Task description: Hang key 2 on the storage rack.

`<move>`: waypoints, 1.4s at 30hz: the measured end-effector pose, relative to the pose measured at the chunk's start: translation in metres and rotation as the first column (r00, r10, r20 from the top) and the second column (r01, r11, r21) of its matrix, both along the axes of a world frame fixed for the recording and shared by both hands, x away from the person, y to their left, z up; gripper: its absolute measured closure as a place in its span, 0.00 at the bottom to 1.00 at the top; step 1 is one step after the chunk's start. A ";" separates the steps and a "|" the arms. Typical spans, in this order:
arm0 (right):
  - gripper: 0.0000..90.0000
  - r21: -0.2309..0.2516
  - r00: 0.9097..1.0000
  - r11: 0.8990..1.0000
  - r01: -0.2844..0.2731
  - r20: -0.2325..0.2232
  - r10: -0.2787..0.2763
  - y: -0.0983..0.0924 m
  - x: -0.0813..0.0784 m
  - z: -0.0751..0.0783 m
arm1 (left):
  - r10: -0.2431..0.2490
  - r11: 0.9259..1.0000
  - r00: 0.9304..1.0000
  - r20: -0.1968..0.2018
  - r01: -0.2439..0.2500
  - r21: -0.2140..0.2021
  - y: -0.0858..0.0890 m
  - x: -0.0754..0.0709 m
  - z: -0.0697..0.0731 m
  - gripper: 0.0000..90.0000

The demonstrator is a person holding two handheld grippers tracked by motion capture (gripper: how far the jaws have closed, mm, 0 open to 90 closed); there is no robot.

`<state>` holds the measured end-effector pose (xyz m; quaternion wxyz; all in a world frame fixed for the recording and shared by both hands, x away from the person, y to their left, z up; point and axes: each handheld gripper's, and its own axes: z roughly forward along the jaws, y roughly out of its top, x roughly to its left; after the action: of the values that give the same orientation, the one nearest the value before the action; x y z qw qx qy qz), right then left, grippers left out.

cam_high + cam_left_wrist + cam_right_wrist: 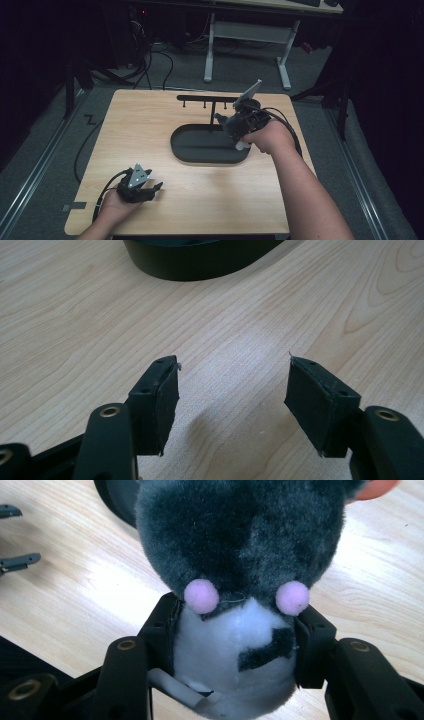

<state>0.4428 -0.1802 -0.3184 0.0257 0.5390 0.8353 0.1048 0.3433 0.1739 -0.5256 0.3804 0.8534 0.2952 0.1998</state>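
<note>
Dark grey and white plush toy with pink pompom dots clamped at its white belly between right gripper fingers, held above black oval tray near its hook rack, long axis running away from fingers. Left gripper fingers apart, empty, resting on light wooden desk, well apart. Toy's head cut off, hard to identify.

fluffy plush toy, matt wood table

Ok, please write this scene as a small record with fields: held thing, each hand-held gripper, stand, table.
held thing: grey and white plush toy, pink dots
right hand-held gripper: shut on the plush toy, above the tray
left hand-held gripper: open, empty, low over the table
stand: black oval tray with hook bar
table: light wood
</note>
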 end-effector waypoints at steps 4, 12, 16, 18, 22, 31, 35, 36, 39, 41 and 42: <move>0.54 0.002 1.000 1.000 0.005 0.008 -0.005 0.001 0.004 0.005 | -0.001 1.000 1.000 -0.003 0.001 0.001 0.000 0.000 0.000 0.42; 0.54 0.003 1.000 1.000 0.011 0.019 -0.011 0.003 0.012 0.010 | 0.002 1.000 1.000 -0.004 -0.002 0.000 0.001 0.001 0.000 0.42; 0.54 0.003 1.000 1.000 0.015 0.024 -0.015 0.004 0.016 0.011 | 0.004 1.000 1.000 -0.002 -0.004 -0.002 0.002 0.000 0.000 0.42; 0.54 0.002 1.000 1.000 0.013 0.025 -0.013 0.004 0.017 0.011 | 0.005 1.000 1.000 -0.003 -0.005 -0.003 0.002 0.000 0.000 0.42; 0.54 0.002 0.999 1.000 0.027 0.036 -0.027 0.004 0.020 0.011 | 0.005 1.000 1.000 -0.001 -0.005 -0.001 0.003 0.000 0.000 0.42; 0.54 -0.041 0.998 0.998 0.054 0.041 -0.053 0.002 0.024 0.003 | 0.000 1.000 1.000 -0.002 0.000 0.005 0.002 0.000 0.000 0.42; 0.54 -0.047 0.999 0.998 0.049 0.025 -0.048 0.001 0.025 -0.007 | -0.001 1.000 1.000 -0.002 0.001 0.005 0.001 0.000 0.000 0.42; 0.54 -0.047 0.999 0.998 0.049 0.022 -0.048 0.001 0.025 -0.011 | -0.002 1.000 1.000 -0.003 0.002 0.005 0.001 0.000 -0.001 0.42; 0.54 -0.053 0.999 0.998 0.046 0.014 -0.045 0.001 0.027 -0.018 | -0.005 1.000 1.000 -0.007 0.005 0.011 0.001 -0.001 -0.001 0.42; 0.54 -0.052 0.999 0.998 0.045 0.007 -0.045 0.001 0.028 -0.023 | -0.006 1.000 1.000 -0.008 0.006 0.012 0.001 -0.001 -0.001 0.42; 0.54 -0.052 0.999 0.998 0.045 0.006 -0.045 0.001 0.029 -0.025 | -0.006 1.000 1.000 -0.009 0.006 0.013 0.001 -0.001 -0.001 0.42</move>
<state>0.4713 -0.1787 -0.3429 0.0439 0.5568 0.8253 0.0838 0.3427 0.1747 -0.5267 0.3742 0.8576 0.2929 0.1967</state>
